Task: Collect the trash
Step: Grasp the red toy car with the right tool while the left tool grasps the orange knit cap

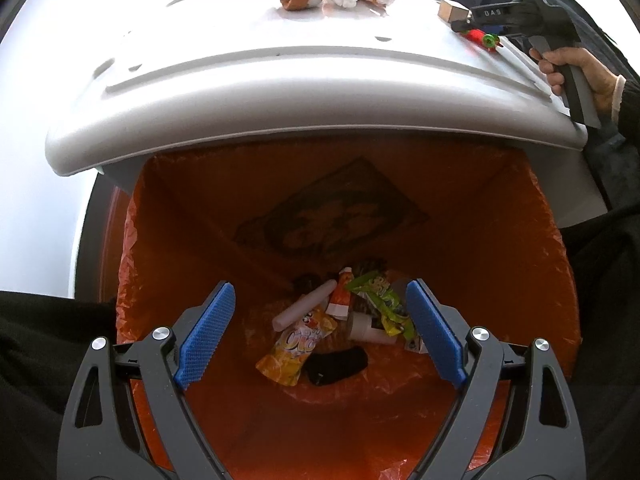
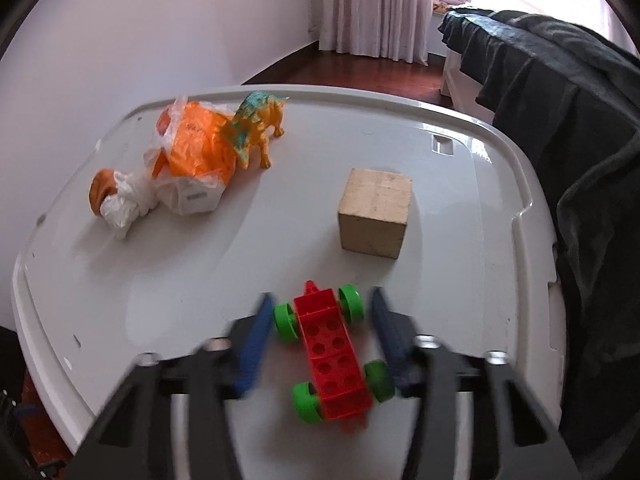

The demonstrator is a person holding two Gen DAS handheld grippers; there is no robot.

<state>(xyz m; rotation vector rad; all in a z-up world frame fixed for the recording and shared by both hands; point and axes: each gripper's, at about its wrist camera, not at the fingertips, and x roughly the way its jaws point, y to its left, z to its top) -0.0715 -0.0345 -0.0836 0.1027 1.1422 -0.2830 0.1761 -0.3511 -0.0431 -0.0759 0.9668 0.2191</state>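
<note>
The left gripper (image 1: 320,332) hangs at the bottom of its frame with ridged blue pads (image 1: 208,332) spread wide and nothing between them, pointing down into the bin (image 1: 552,240) lined with a crinkly orange bag. At its bottom, frame centre, lies a loose heap: a glossy yellow snack packet (image 1: 298,350), a white tube (image 1: 304,304), a green wrapper (image 1: 380,300) and a dark lump (image 1: 336,364) I can't identify. A printed panel shows faintly through the liner above them.

Across the top of that frame runs the smooth, rounded white lid (image 1: 280,92), its far edge cut off. In the right wrist view the right gripper (image 2: 320,340) is blurred at the lower centre, its blue pads either side of a studded red plastic toy car (image 2: 332,360) with green wheels. They sit close to the wheels, but whether they press on them I cannot tell through the blur.

A plain wooden cube (image 2: 374,214) stands just above the car. In the upper left sit the crumpled orange-and-white plastic bags (image 2: 180,160), still on the lid, touching a spiky orange dinosaur (image 2: 258,128). Dark cloth (image 2: 560,160) drapes down the right edge.
</note>
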